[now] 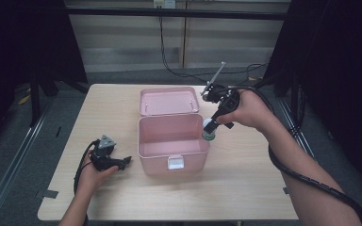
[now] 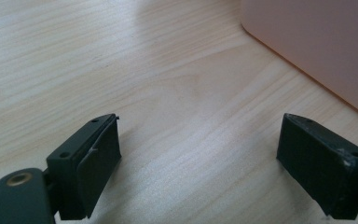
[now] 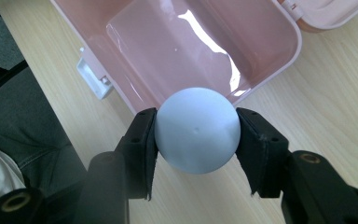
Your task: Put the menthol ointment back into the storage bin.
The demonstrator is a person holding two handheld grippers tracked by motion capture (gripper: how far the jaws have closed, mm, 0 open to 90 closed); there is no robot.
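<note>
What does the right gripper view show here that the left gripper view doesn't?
The right gripper view gives the right gripper with its jaws clamped on a white ball, held above the near rim of the open pink box; the box's bare inside, its white latch and a corner of the lid are visible.

The left gripper view gives the left gripper with jaws wide apart, nothing between them, low over the table.

Both share the light wooden tabletop and some of the pink box, seen from the left gripper as a plain outer wall.
</note>
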